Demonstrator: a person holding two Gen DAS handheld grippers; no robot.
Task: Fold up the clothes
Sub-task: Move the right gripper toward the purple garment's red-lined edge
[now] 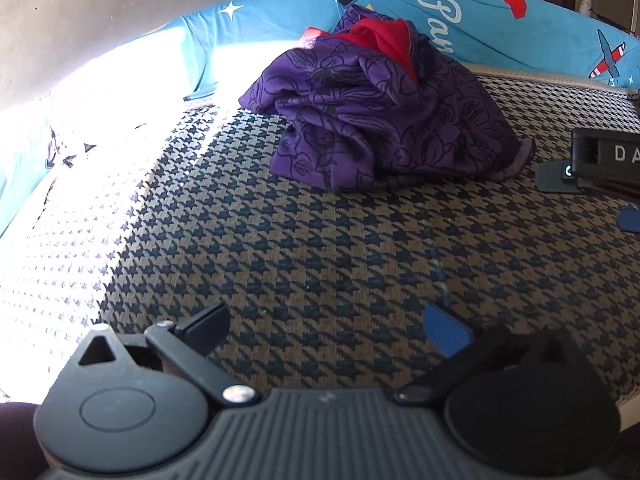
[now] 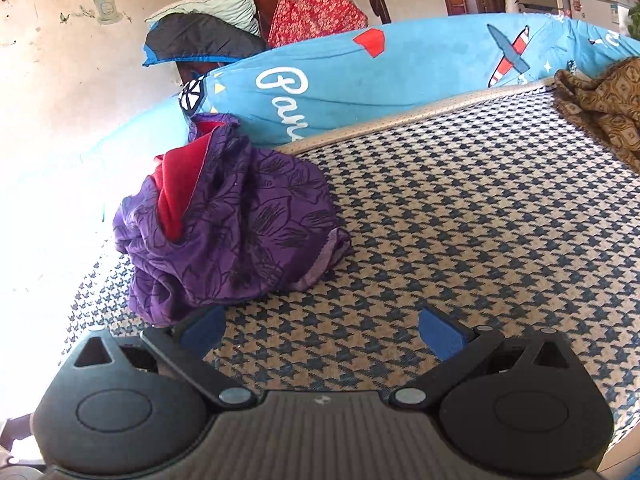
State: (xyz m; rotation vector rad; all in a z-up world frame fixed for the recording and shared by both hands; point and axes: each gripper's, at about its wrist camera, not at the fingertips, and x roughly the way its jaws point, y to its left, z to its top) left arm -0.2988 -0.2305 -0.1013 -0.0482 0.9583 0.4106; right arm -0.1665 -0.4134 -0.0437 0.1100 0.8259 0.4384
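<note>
Two grippers: I have both low over the houndstooth mat (image 1: 320,248), neither touching any cloth
Left gripper (image 1: 328,328): jaws spread wide, nothing between them, only bare mat ahead
Right gripper (image 2: 322,330): jaws wide apart too and empty; its left blue fingertip (image 2: 202,326) sits just beside the near edge of the garment
Purple garment (image 1: 376,120): floral print, lying crumpled in a heap on the mat, unfolded, with a red piece (image 1: 380,40) showing at the top; it leans toward the blue cushion (image 1: 500,28) behind it
Brown cloth (image 2: 604,108): patterned, bunched at the far right edge of the mat, well apart from the purple heap
Light: strong glare washes out the left side
</note>
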